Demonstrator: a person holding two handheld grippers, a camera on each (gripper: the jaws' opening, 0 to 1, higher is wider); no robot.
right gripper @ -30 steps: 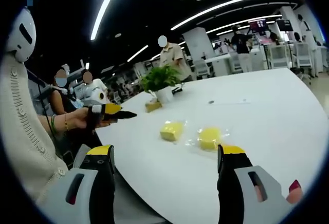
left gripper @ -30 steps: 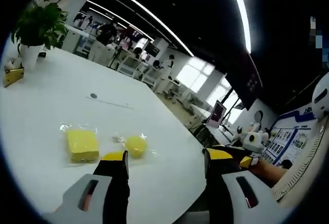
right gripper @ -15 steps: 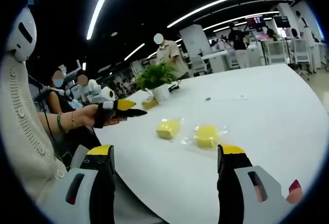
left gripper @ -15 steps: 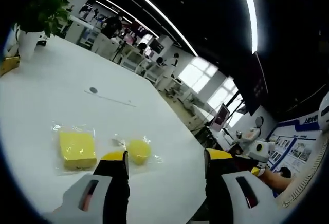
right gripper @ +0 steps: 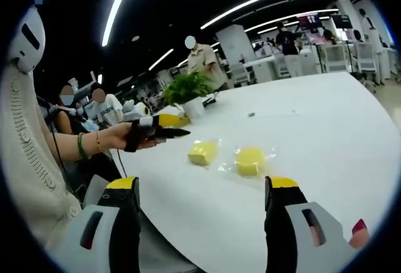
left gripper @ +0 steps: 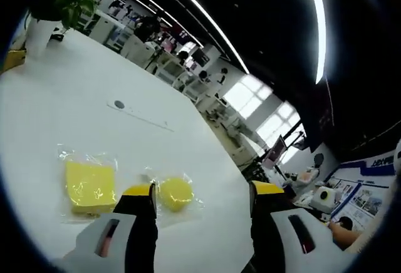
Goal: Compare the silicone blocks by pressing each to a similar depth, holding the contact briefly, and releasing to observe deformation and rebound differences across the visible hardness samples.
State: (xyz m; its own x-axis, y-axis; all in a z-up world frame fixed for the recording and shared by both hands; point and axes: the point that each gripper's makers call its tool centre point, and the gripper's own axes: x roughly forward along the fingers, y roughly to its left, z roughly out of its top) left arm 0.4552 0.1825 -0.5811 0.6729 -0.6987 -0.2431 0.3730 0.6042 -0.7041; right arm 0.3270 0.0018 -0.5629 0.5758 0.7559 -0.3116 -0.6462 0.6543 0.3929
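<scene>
Two yellow silicone blocks in clear plastic wrap lie on the white table [left gripper: 56, 123]. The square block [left gripper: 89, 186] is left of the round block [left gripper: 176, 193] in the left gripper view. My left gripper [left gripper: 202, 191] is open, its left jaw just in front of the round block and apart from it. In the right gripper view the square block [right gripper: 202, 153] and the round block [right gripper: 250, 160] sit side by side beyond my open right gripper [right gripper: 202, 185]. The left gripper [right gripper: 160, 130], held in a hand, hovers left of the square block.
A potted plant [right gripper: 188, 88] stands at the table's far side, with a small yellow object [left gripper: 14, 60] beside it. A small dark disc [left gripper: 119, 104] is set in the tabletop. The table's curved edge [right gripper: 188, 248] runs close to my right gripper. People sit and stand behind.
The left gripper has moved in over the table toward the square block. Both blocks lie where they were. The right gripper has stayed open and nearly still.
</scene>
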